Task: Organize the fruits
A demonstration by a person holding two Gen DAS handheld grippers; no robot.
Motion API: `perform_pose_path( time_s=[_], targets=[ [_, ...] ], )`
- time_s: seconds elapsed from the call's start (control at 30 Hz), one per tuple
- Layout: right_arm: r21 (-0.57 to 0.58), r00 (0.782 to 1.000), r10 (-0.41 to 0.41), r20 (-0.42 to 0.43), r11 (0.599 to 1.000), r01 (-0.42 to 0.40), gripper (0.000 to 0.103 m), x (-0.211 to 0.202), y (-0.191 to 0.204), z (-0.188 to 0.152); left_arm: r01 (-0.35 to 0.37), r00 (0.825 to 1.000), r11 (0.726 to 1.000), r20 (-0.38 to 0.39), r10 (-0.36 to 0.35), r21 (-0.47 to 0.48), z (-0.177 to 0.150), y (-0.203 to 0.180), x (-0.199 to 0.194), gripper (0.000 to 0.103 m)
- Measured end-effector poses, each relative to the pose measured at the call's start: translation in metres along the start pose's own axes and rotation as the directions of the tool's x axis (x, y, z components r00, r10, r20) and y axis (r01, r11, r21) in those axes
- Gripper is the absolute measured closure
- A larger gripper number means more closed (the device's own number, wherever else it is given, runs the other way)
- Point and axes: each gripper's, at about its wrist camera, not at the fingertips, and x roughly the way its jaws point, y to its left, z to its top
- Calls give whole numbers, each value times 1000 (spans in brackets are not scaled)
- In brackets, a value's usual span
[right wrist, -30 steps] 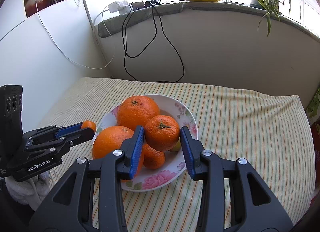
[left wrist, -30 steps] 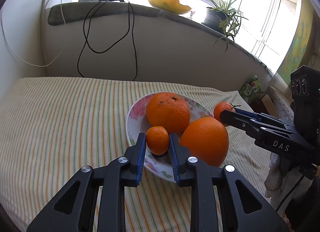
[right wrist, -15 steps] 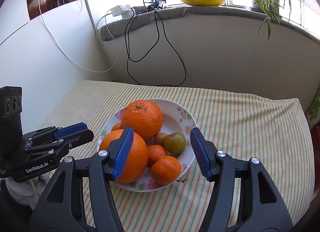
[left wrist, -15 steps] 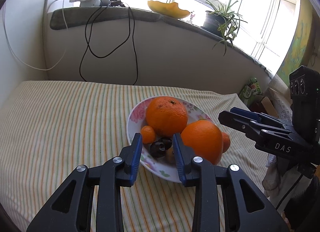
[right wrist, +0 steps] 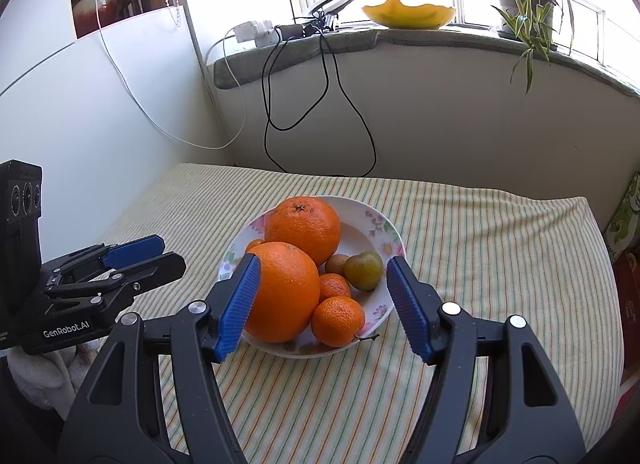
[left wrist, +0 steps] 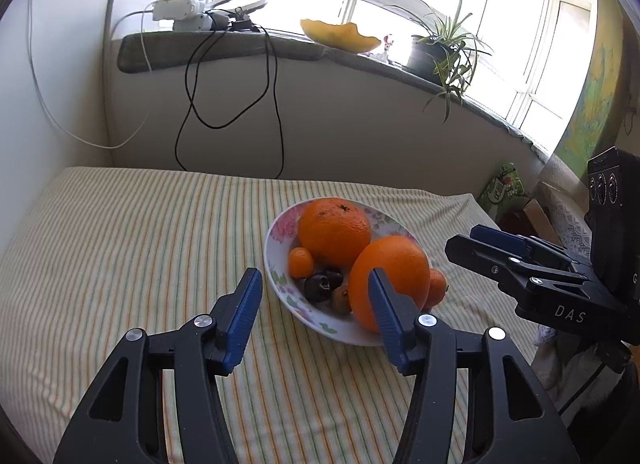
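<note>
Both mandarins have been released into the plate (right wrist: pixel 394 236): the left gripper (left wrist: pixel 314 306) and right gripper (right wrist: pixel 322 298) are now spread, empty, drawn back near it. All fruit seems gathered.

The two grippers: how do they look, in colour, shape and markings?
Both are black plastic clamps with silver rivets. The left gripper and right gripper each carry two ribbed blue pads. Seen from the side, the left one reads "GenRobot.AI", the right one "DAS". Each has a black box with three small round lenses behind.
</note>
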Motion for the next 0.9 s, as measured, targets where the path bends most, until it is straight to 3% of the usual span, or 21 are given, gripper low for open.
perform_pose_path(
  time_s=[0.4,0.47,0.53,0.9],
  targets=[
    [-12,998,-54,19,998,54,30,-19,6,-15,-81,996,997,36,81,17,-13,-11,-21,30],
    [-4,998,-63,27,998,64,16,-22,5,-18,-95,995,995,39,95,15,-15,-12,-24,26],
    [3,996,-78,50,997,78,11,-27,5,-22,-103,994,995,41,102,15,-17,-15,-26,24],
    [30,994,-93,58,995,92,11,-34,2,-30,-103,994,994,45,102,20,-22,-25,-32,24]
  ],
)
